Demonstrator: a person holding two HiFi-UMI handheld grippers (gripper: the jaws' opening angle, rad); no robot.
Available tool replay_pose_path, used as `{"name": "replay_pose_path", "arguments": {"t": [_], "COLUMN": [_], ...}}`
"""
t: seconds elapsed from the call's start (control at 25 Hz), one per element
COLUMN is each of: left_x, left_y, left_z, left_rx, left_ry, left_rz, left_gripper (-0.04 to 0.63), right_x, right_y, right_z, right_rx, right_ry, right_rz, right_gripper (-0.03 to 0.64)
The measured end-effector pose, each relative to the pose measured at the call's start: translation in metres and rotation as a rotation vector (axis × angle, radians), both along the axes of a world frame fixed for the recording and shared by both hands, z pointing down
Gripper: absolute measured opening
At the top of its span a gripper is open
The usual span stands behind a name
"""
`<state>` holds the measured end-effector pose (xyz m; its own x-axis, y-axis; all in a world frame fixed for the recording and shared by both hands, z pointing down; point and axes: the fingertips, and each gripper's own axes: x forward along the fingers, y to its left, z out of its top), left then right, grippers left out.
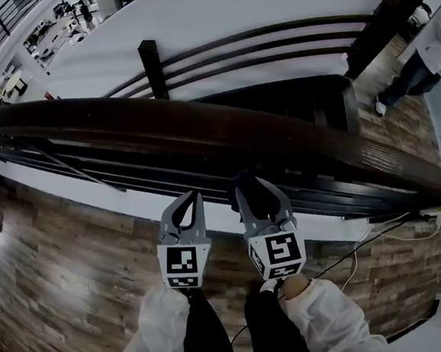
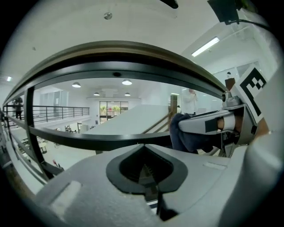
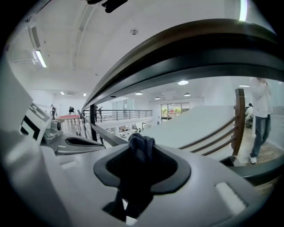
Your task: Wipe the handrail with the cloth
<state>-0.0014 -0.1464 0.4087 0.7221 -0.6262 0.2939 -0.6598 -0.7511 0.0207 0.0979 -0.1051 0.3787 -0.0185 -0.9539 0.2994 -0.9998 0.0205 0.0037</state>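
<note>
The dark brown wooden handrail (image 1: pixel 201 127) curves across the head view from left to lower right, and arches overhead in both gripper views (image 2: pixel 133 57) (image 3: pixel 199 44). Both grippers sit below it on the near side, side by side. My right gripper (image 1: pixel 248 195) is shut on a dark blue cloth (image 1: pixel 243 185), which is bunched between its jaws (image 3: pixel 141 148) and held just under the rail's near edge. My left gripper (image 1: pixel 195 198) is shut with nothing in it. The left gripper view shows the cloth (image 2: pixel 184 133) off to its right.
Black metal bars (image 1: pixel 128 172) run beneath the handrail, with a dark post (image 1: pixel 152 66) behind. A person (image 1: pixel 425 61) stands on the wooden floor at upper right (image 3: pixel 262 119). Cables (image 1: pixel 379 234) lie on the floor to the right.
</note>
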Motion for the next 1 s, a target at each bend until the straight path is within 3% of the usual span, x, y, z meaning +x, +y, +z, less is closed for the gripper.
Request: {"name": "replay_pose_path", "arguments": {"t": [0.48, 0.84, 1.0], "left_x": [-0.235, -0.341, -0.369], "left_y": [-0.097, -0.158, -0.181], "left_z": [0.04, 0.067, 0.08], "left_rx": [-0.036, -0.04, -0.047], "left_ry": [-0.024, -0.012, -0.006], "left_rz": [-0.273, -0.377, -0.389], "left_gripper": [0.0, 0.0, 0.0], "right_x": [-0.228, -0.338, -0.37], "right_y": [-0.122, -0.198, -0.231], "right_z": [0.048, 0.099, 0.119], "right_rx": [-0.037, -0.093, -0.123], "right_ry": [-0.048, -0.065, -0.056], "right_rz": [-0.263, -0.345, -0.36], "right_gripper": [0.129, 0.129, 0.129]}}
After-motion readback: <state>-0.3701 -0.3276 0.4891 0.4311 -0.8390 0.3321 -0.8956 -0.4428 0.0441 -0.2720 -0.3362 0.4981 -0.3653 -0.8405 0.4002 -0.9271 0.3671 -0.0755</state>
